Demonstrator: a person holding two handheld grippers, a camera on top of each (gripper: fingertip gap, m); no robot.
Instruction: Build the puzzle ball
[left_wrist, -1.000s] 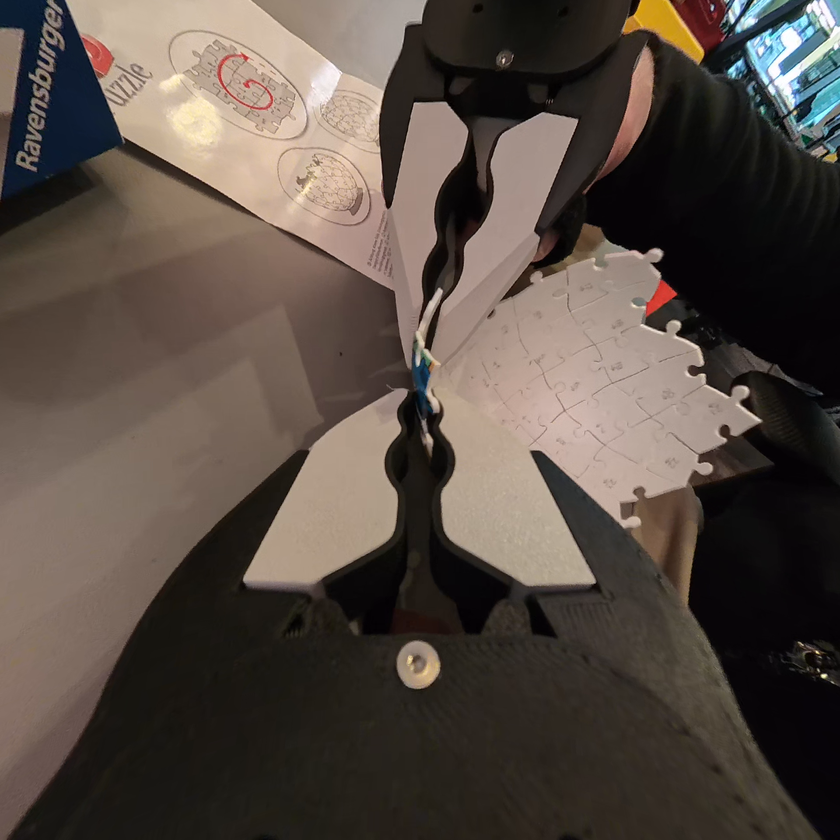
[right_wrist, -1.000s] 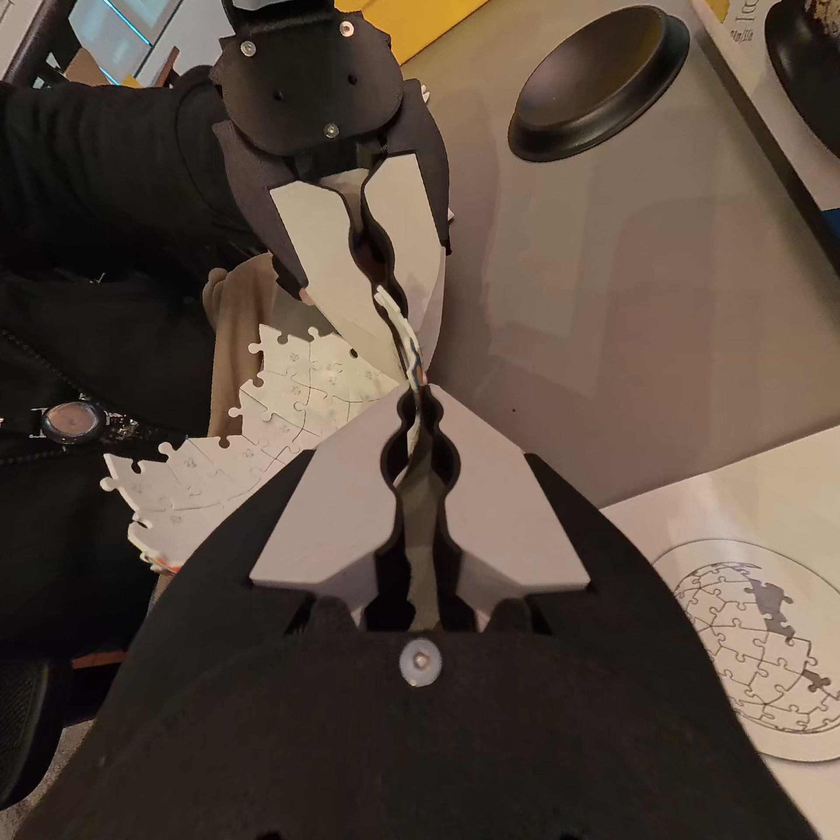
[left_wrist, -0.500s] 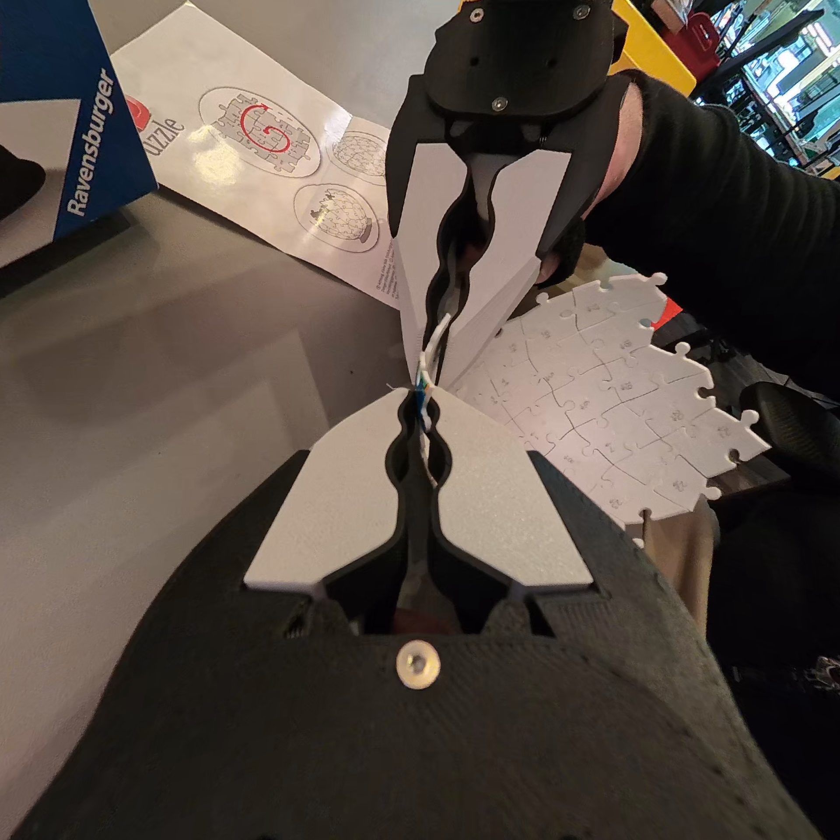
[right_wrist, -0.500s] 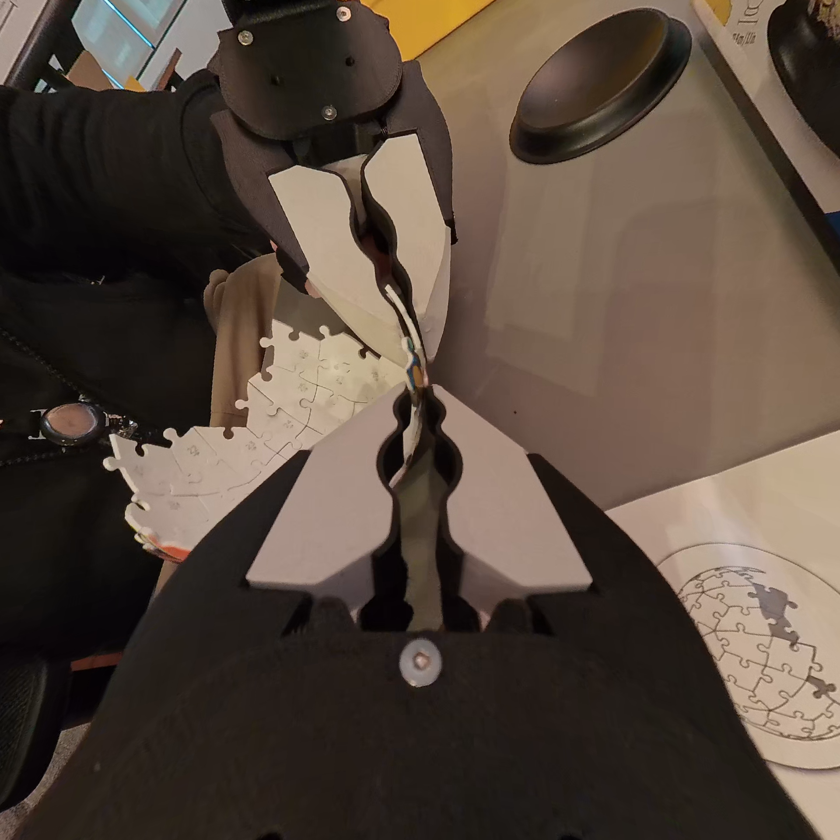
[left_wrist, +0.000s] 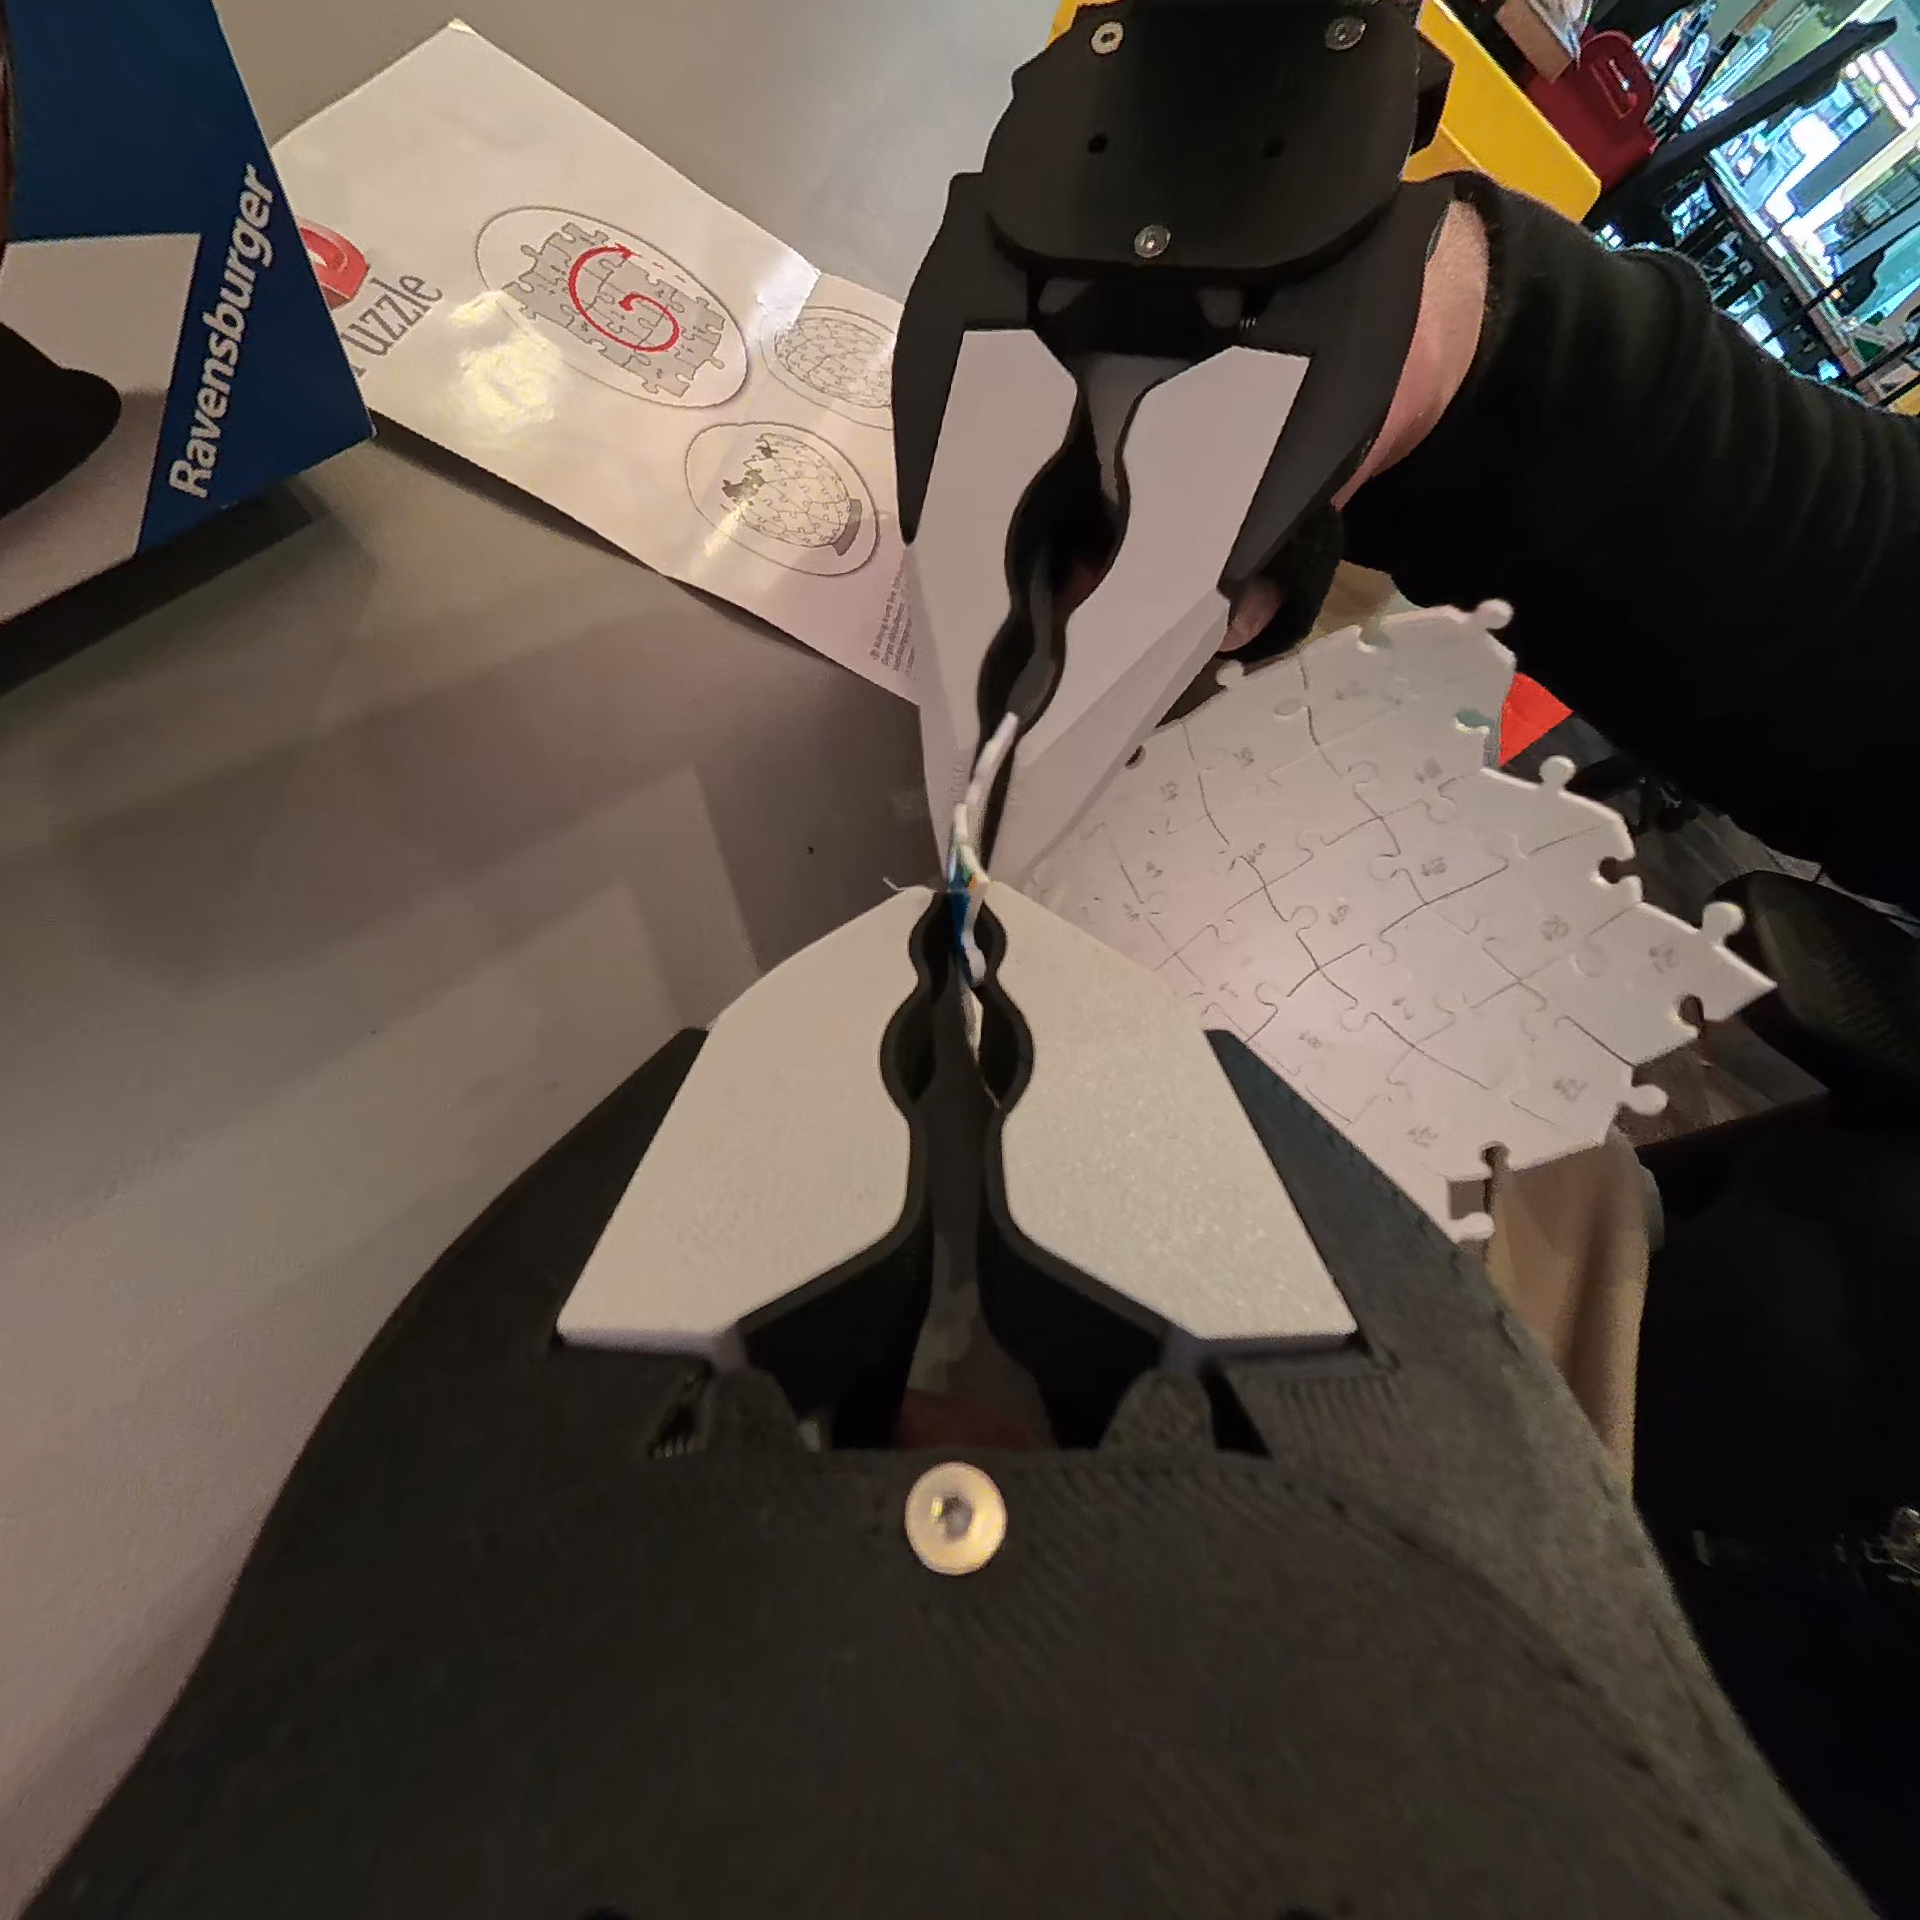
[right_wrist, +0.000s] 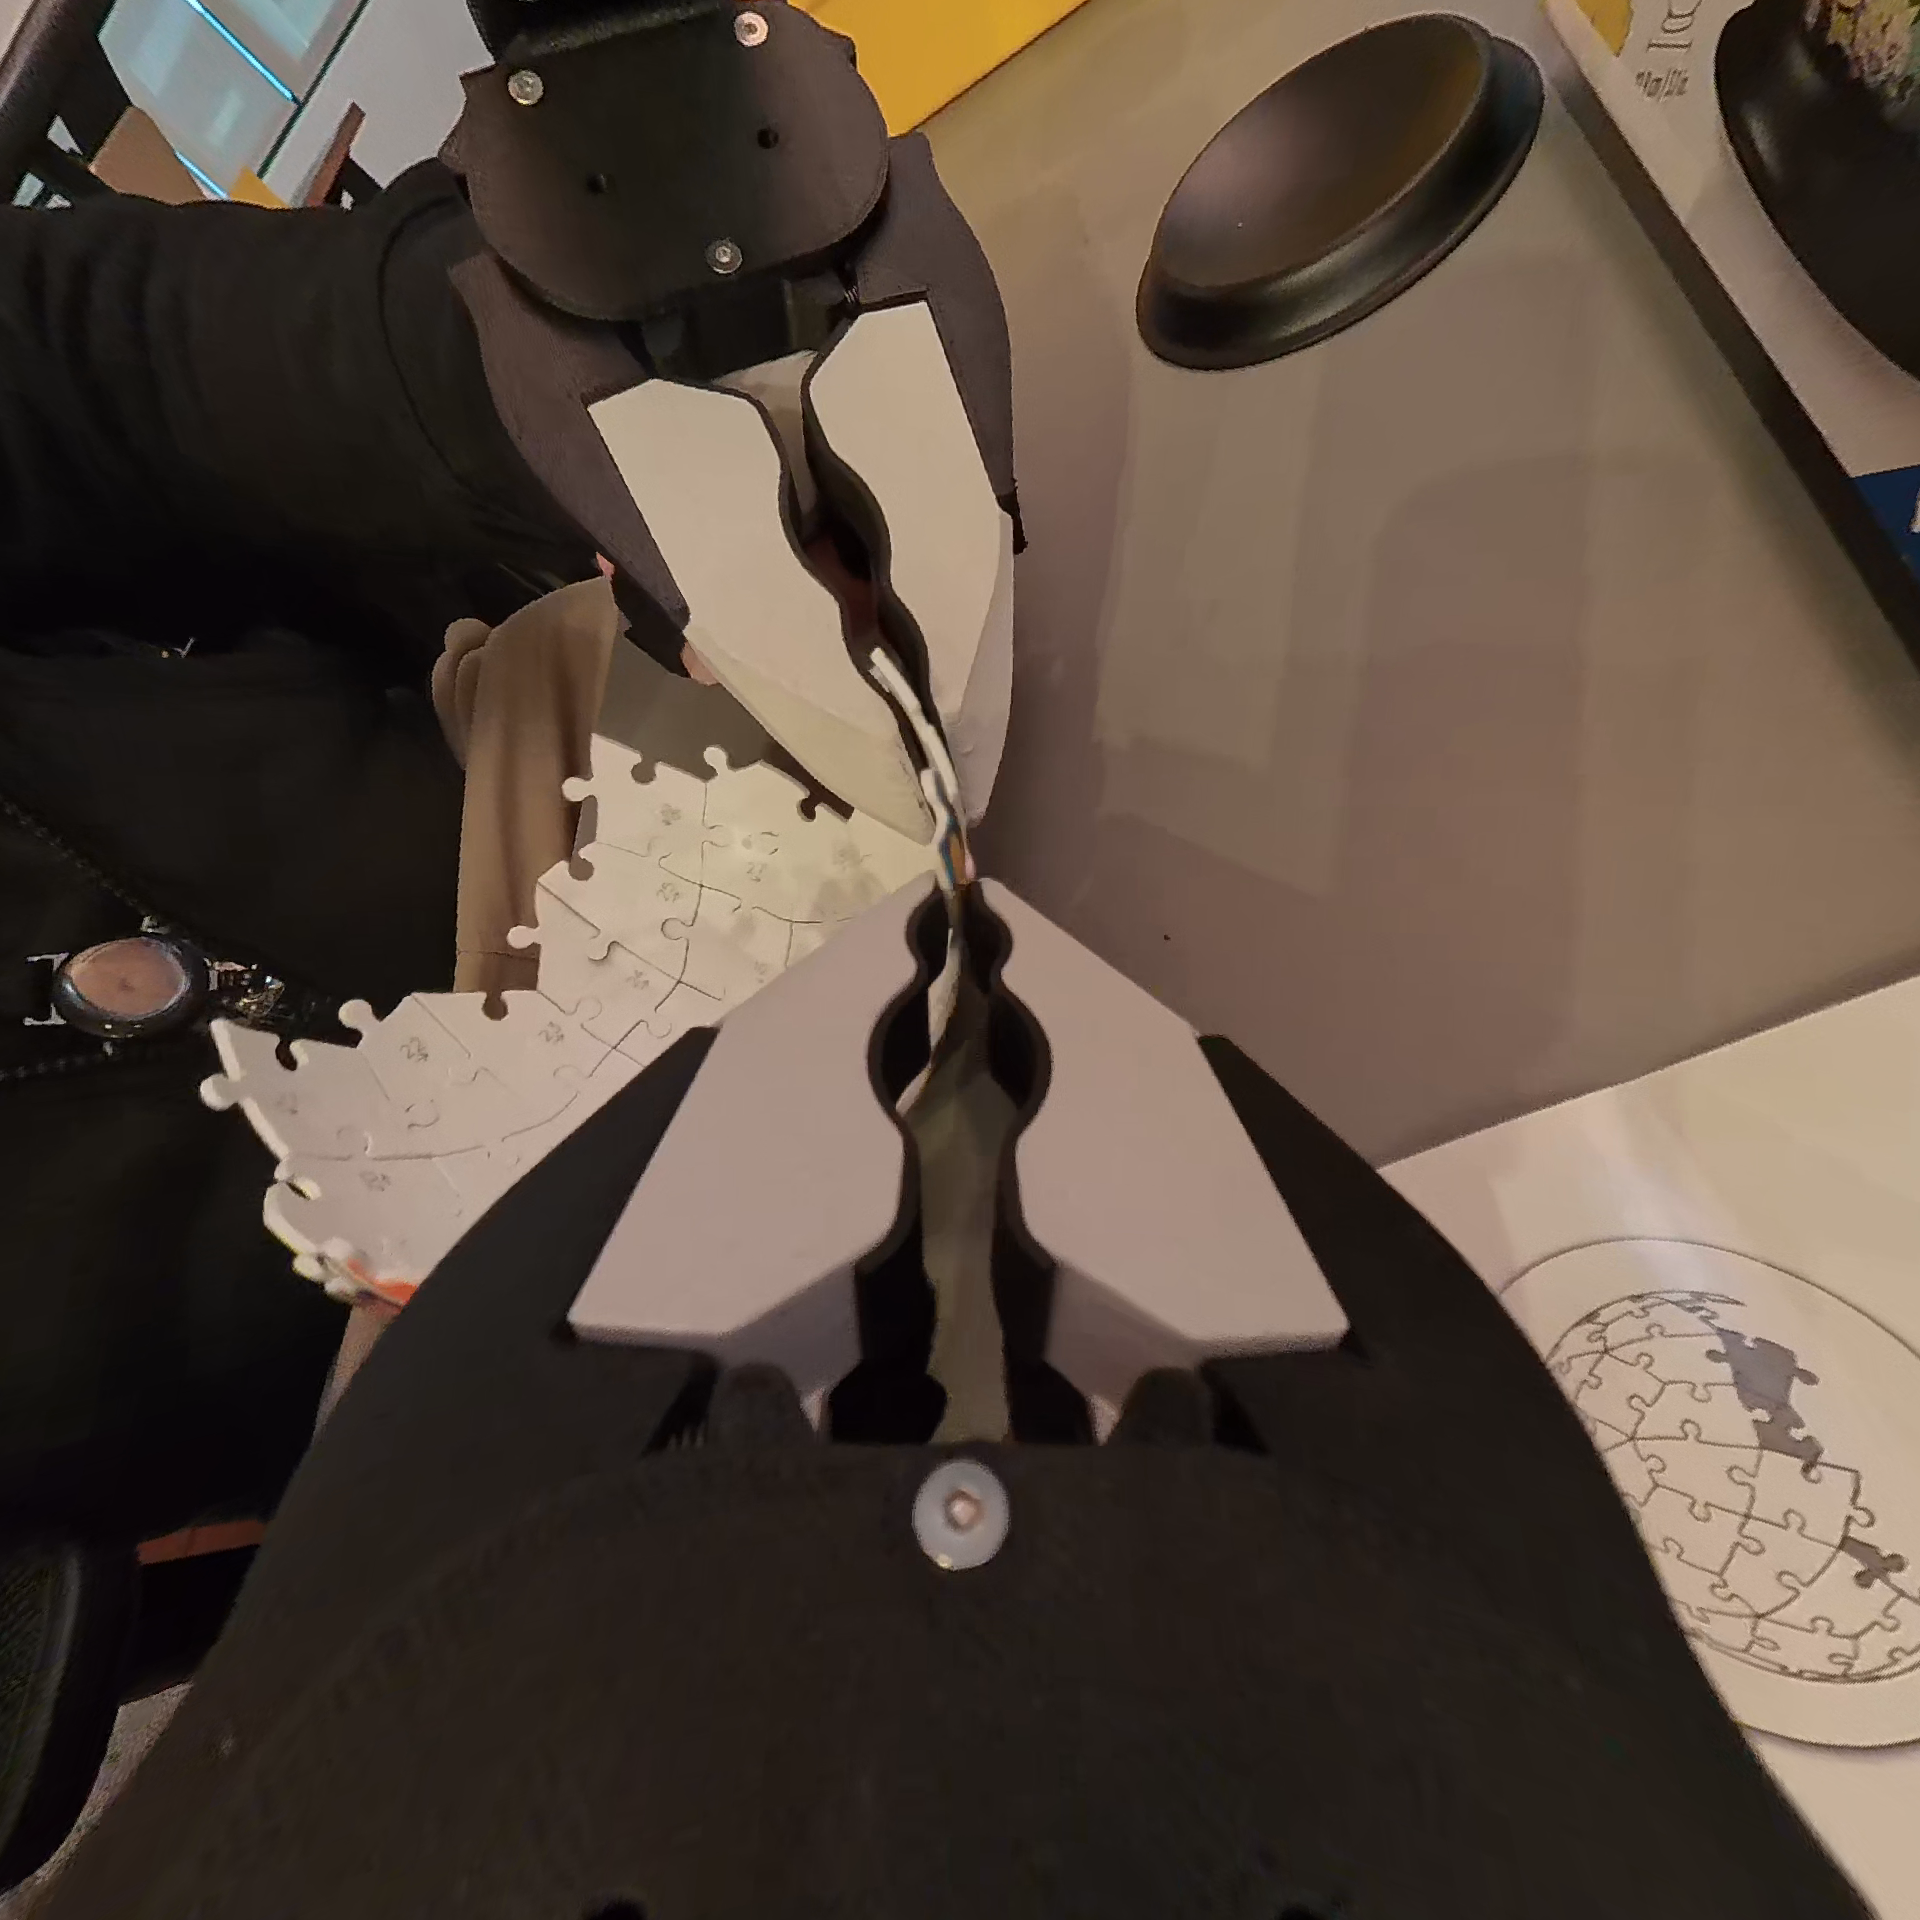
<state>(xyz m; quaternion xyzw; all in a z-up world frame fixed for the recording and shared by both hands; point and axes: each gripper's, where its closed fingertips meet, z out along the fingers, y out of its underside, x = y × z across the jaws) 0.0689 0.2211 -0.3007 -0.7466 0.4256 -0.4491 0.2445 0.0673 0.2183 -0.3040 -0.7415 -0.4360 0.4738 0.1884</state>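
Both grippers pinch puzzle shell (left_wrist: 1382, 914) rim, tip-to-tip

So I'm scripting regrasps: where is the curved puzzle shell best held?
At its rim, edge-on, one pad on each face. The puzzle shell is a thin curved sheet; left gripper and right gripper already pinch neighbouring rim spots that way.

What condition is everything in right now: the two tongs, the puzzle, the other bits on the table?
Left tongs: shut on the puzzle shell's edge.
Right tongs: shut on the same edge, tip to tip.
Puzzle shell: partly built, curved, white inside showing.
Instruction sheet: unfolded, flat on the table.
Black stand: empty.
Blue box: on the table.
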